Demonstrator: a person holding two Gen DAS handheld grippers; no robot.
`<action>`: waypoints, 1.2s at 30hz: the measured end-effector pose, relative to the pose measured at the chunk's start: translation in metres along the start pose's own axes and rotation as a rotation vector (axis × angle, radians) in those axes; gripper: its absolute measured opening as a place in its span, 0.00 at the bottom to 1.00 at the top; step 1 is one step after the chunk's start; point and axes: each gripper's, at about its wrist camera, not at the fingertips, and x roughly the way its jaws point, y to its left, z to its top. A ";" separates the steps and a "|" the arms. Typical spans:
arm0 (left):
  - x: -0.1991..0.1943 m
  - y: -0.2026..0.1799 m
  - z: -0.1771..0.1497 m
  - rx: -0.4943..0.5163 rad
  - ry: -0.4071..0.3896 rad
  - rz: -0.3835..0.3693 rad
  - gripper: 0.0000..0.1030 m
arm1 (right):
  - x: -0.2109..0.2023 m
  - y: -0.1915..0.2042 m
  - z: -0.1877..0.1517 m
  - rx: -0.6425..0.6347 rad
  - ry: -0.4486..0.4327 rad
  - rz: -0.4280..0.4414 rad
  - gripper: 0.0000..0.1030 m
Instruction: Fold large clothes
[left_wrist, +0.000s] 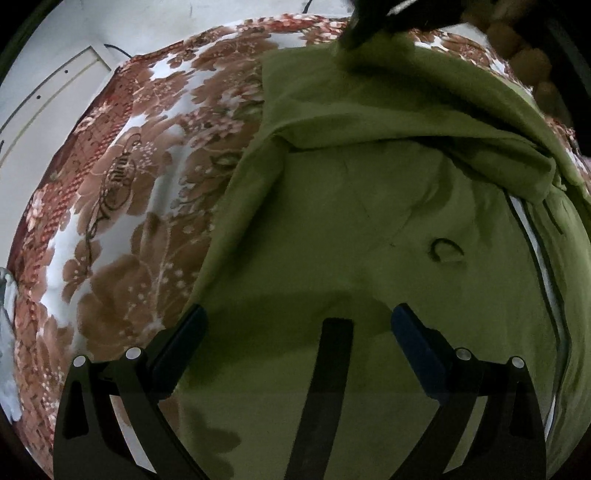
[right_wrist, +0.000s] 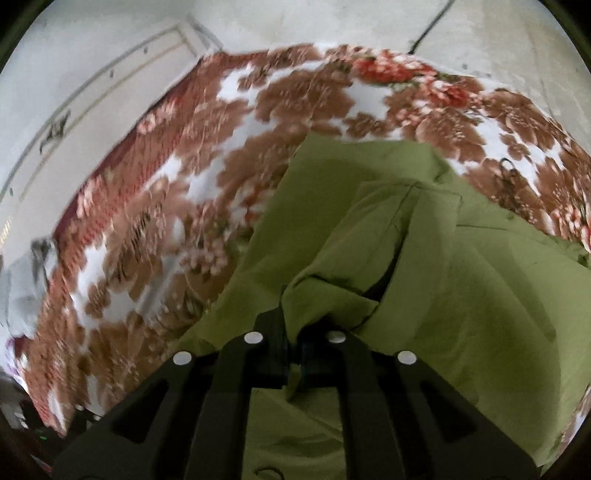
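Olive-green garment, creased, partly folded, lies on floral bedspread; left claw stands apart, empty, directly above it; right claw nearly together, pinching a bunched fold at its tips.

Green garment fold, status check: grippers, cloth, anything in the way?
Left gripper open above the green garment, holding nothing. Right gripper pinching a bunched fold. Garment lies on the floral blanket; nothing in the way.

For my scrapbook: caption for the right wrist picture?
Right gripper pinches green garment over floral blanket.
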 end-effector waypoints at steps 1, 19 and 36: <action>0.001 0.003 0.000 0.002 -0.001 0.000 0.95 | 0.007 0.007 -0.002 -0.009 0.021 -0.003 0.33; -0.018 0.043 0.008 -0.276 0.034 -0.049 0.95 | -0.019 0.041 0.000 -0.299 0.043 -0.104 0.95; -0.053 0.072 0.269 -0.059 -0.059 -0.090 0.95 | 0.000 0.008 -0.081 -0.259 0.040 -0.099 0.95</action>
